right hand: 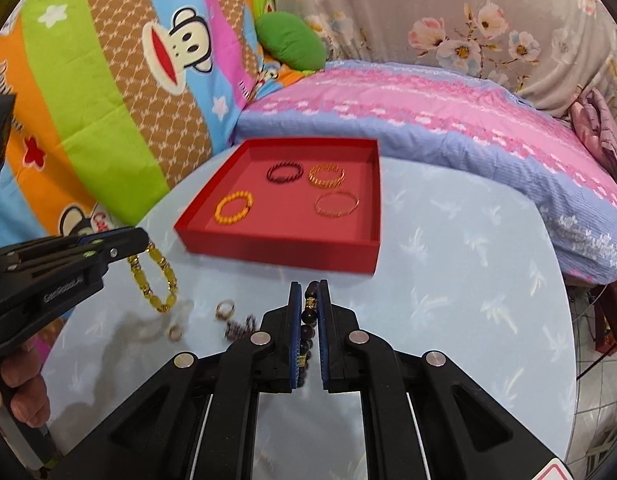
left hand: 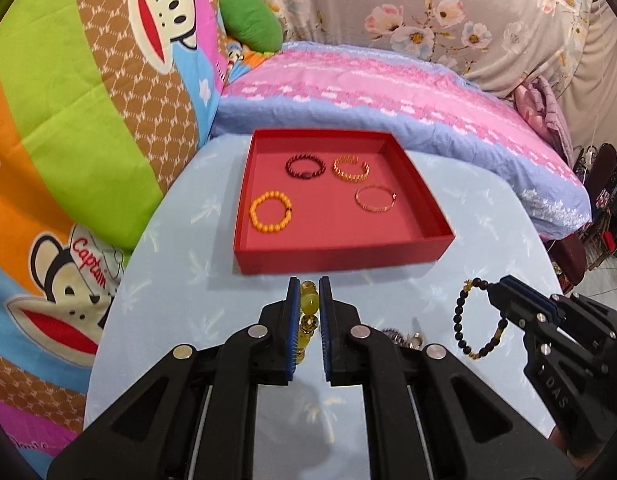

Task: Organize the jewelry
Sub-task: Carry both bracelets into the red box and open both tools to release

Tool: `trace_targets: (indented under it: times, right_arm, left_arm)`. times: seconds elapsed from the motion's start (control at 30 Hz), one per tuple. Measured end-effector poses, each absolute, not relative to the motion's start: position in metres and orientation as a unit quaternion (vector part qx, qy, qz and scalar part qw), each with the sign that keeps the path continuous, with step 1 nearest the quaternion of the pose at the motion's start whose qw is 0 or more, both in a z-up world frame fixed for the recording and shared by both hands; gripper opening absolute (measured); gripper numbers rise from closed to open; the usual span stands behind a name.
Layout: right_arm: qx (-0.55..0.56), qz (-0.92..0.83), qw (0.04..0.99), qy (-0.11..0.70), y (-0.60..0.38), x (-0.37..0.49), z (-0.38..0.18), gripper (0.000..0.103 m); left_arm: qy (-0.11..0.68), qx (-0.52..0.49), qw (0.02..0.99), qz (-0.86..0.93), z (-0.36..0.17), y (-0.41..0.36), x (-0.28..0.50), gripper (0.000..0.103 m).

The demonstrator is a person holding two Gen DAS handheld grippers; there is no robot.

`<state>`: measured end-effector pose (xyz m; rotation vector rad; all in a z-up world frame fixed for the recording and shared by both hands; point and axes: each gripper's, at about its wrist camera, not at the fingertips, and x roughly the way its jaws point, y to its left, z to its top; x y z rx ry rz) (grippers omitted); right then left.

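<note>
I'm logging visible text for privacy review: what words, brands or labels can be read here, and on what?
"Captain": cartoon monkey's cap on the colourful striped blanket.
"DAS": body of the right gripper.
"GenRobot.AI", blurred, likely: body of the left gripper.
Other blanket lettering: cut off, unreadable.

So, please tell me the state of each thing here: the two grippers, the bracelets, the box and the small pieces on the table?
left gripper: shut on yellow bracelet, lifted
right gripper: shut on black bracelet, lifted
red box: open, no lid, on the table
four bracelets: flat inside the box, apart
rings: loose on the table
</note>
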<state>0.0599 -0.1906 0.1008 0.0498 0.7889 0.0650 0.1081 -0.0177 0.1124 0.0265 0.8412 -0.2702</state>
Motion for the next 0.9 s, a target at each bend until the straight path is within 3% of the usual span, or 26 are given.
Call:
trace_targets:
  times: [0.37,0.9]
  right_arm:
    - [0.033,0.045,0.93,0.363,-0.198,0.143,0.126,0.007]
    - [0.059,0.048,0.895,0.439,-0.193,0.211,0.049,0.007]
  left_arm:
    - [0.364,0.022,0.923,-0.124,0.139,-0.05,0.174,0.009]
    - [0.437,0.02,0.895,-0.093,0.047,-0.041,0.234,0.009]
